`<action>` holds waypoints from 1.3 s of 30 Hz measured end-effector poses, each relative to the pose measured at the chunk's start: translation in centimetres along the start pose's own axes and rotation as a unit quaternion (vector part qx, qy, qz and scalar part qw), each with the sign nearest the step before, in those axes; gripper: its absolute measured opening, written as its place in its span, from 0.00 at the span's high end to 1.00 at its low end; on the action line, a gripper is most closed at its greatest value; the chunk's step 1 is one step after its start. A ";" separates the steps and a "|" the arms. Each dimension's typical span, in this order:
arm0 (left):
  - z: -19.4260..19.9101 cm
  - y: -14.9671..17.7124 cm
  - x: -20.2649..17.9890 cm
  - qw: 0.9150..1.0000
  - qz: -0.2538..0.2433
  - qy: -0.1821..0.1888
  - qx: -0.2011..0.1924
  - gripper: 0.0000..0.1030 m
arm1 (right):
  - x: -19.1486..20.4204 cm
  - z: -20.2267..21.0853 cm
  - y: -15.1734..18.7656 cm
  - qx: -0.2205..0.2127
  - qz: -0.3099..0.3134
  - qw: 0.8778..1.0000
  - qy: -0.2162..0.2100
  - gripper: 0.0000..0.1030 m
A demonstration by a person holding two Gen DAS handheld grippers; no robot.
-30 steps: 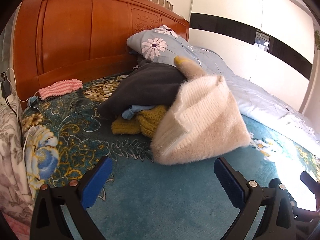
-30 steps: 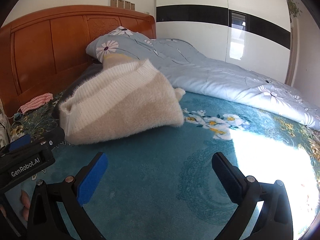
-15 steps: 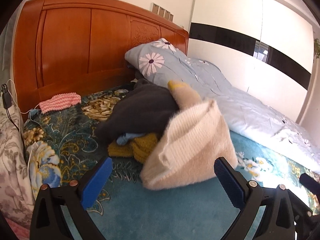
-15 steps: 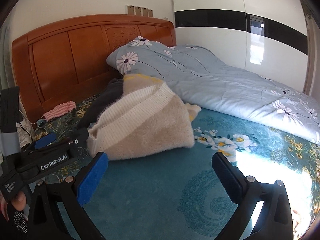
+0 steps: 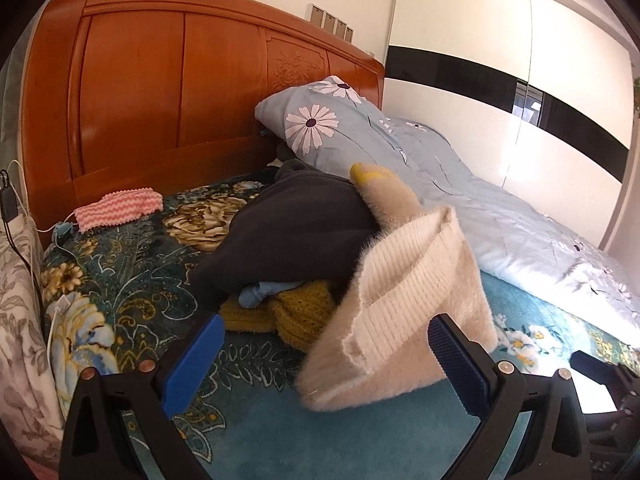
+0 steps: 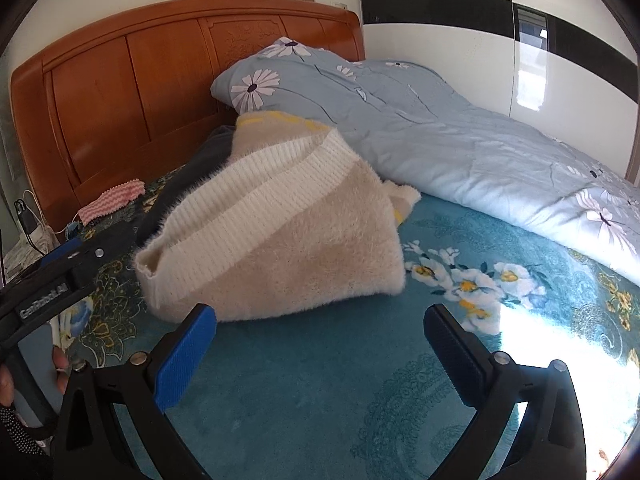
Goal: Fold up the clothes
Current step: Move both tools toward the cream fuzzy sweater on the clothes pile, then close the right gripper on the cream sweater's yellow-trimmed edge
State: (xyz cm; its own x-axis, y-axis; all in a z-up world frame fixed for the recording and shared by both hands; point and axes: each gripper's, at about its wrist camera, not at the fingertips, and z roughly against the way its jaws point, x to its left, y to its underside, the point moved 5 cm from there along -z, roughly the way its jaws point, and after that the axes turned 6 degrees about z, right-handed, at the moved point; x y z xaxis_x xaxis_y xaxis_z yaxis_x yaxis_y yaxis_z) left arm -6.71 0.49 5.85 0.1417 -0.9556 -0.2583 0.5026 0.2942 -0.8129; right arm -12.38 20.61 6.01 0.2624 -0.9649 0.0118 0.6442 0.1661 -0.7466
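Note:
A fluffy cream sweater (image 5: 412, 312) with a white ribbed hem lies bunched on the teal floral bedspread (image 5: 280, 432); it also shows in the right wrist view (image 6: 280, 248). Behind it is a pile: a dark grey garment (image 5: 296, 232), a light blue piece (image 5: 260, 294) and a mustard knit (image 5: 296, 316). My left gripper (image 5: 324, 364) is open and empty, just in front of the sweater's hem. My right gripper (image 6: 320, 348) is open and empty, just short of the sweater's near edge. The left gripper's body (image 6: 48, 280) shows at the left of the right wrist view.
A wooden headboard (image 5: 160, 100) stands behind. A blue daisy pillow (image 5: 320, 128) and quilt (image 6: 480, 148) lie along the right side. A pink striped cloth (image 5: 116, 208) and a charger cable (image 5: 16, 208) are at the left. A white wardrobe (image 5: 520, 80) stands beyond.
Both grippers have pulled back and risen a little, so the sweater and pile sit lower and farther in view. Both stay open and empty. The sweater has not moved.

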 end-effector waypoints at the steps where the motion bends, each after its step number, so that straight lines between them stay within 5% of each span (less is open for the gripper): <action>1: 0.2 0.0 0.3 1.000 -0.001 0.000 -0.003 0.00 | 0.0 -0.7 -0.1 0.003 -0.002 1.000 -0.002 0.00; 12: 0.6 -1.1 3.5 0.999 0.041 0.012 -0.024 0.00 | 4.2 -5.8 -6.4 -0.014 0.018 0.999 -0.041 0.00; 16: -0.1 -0.8 4.2 0.999 0.012 -0.032 -0.010 0.00 | 5.9 -8.1 -9.0 -0.018 0.004 0.998 -0.053 0.00; 23: 0.4 -0.9 6.3 0.997 0.038 -0.069 -0.020 0.00 | 8.1 -11.3 -13.5 -0.015 0.011 0.999 -0.041 0.16; 28: 0.1 -0.9 8.2 0.995 0.087 -0.042 -0.004 0.00 | 9.6 -14.1 -15.1 0.012 0.047 0.999 -0.011 0.17; 33: -0.4 -0.6 9.3 0.992 0.121 -0.043 0.015 0.00 | 9.2 -16.1 -14.9 0.035 0.063 0.997 0.040 0.36; 35: -0.3 -0.5 9.1 0.992 0.107 -0.061 0.010 0.00 | 8.6 -16.3 -14.9 0.041 0.070 0.994 0.070 0.55; 39: -0.7 -0.1 8.6 0.993 0.106 -0.055 0.018 0.00 | 6.4 -15.9 -15.1 0.041 0.020 0.997 0.061 0.68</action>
State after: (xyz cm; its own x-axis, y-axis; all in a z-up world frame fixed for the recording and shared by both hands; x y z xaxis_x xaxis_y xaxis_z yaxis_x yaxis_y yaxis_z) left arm -6.15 -7.78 3.34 0.3377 -0.8691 -0.3614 0.4820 0.4895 -0.7267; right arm -31.85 8.71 6.80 0.2037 -0.9737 -0.1019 0.6926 0.2169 -0.6880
